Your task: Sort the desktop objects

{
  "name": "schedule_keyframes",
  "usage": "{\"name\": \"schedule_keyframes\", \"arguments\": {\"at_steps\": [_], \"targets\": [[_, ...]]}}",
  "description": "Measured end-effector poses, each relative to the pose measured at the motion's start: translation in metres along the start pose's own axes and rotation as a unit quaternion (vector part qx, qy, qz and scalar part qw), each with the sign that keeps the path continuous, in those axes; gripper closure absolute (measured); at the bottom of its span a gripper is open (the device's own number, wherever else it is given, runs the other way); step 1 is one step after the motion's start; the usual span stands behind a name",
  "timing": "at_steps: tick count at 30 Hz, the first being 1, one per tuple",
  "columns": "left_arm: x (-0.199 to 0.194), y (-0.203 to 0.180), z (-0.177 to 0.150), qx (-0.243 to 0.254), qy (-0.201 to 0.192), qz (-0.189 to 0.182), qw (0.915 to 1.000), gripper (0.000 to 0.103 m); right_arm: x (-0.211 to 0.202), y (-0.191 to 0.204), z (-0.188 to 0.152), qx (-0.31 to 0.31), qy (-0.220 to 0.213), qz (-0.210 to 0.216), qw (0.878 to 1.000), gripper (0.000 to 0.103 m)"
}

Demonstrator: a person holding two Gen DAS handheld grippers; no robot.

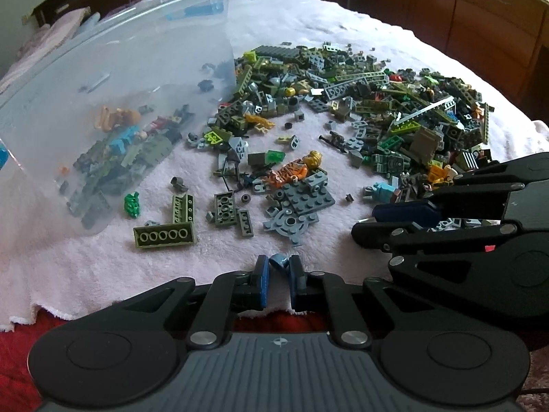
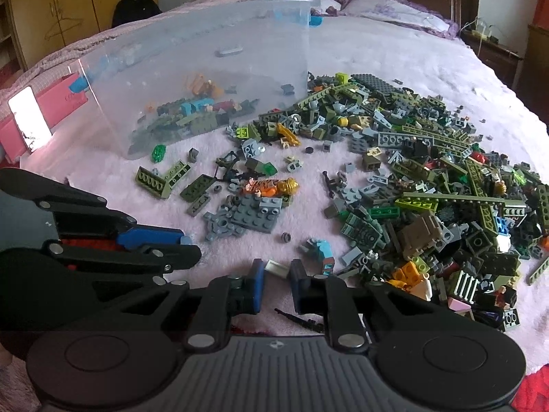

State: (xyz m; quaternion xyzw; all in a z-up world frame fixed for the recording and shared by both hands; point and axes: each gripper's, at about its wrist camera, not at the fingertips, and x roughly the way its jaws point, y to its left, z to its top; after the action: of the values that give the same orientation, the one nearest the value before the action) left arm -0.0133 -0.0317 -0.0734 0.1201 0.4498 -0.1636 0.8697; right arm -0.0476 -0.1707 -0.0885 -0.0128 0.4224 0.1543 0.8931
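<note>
A big pile of toy bricks [image 1: 370,96] lies on a pink towel [image 1: 103,267]; it also shows in the right wrist view [image 2: 429,185]. A clear plastic bin [image 1: 113,103] at the left holds several bricks; it also shows in the right wrist view [image 2: 206,79]. My left gripper [image 1: 278,267] is shut on a small light-blue piece [image 1: 278,261] near the towel's front edge. My right gripper [image 2: 277,271] has its jaws nearly closed around a small whitish piece [image 2: 276,267], low over the towel beside the pile. An orange tiger figure [image 1: 291,170] lies in the middle.
A grey plate with a round turntable piece [image 1: 295,206] and olive bricks [image 1: 164,237] lie loose in front. A red blanket [image 1: 20,343] is under the towel's edge. A pink box [image 2: 41,113] sits left of the bin. Wooden furniture stands behind.
</note>
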Motion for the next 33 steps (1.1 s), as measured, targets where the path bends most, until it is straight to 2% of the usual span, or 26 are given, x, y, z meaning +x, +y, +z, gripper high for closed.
{"name": "schedule_keyframes", "arguments": {"at_steps": [33], "targets": [[-0.038, 0.017, 0.008, -0.038, -0.046, 0.006, 0.9982, 0.089, -0.032, 0.004, 0.012, 0.004, -0.039, 0.0, 0.999, 0.085]]}}
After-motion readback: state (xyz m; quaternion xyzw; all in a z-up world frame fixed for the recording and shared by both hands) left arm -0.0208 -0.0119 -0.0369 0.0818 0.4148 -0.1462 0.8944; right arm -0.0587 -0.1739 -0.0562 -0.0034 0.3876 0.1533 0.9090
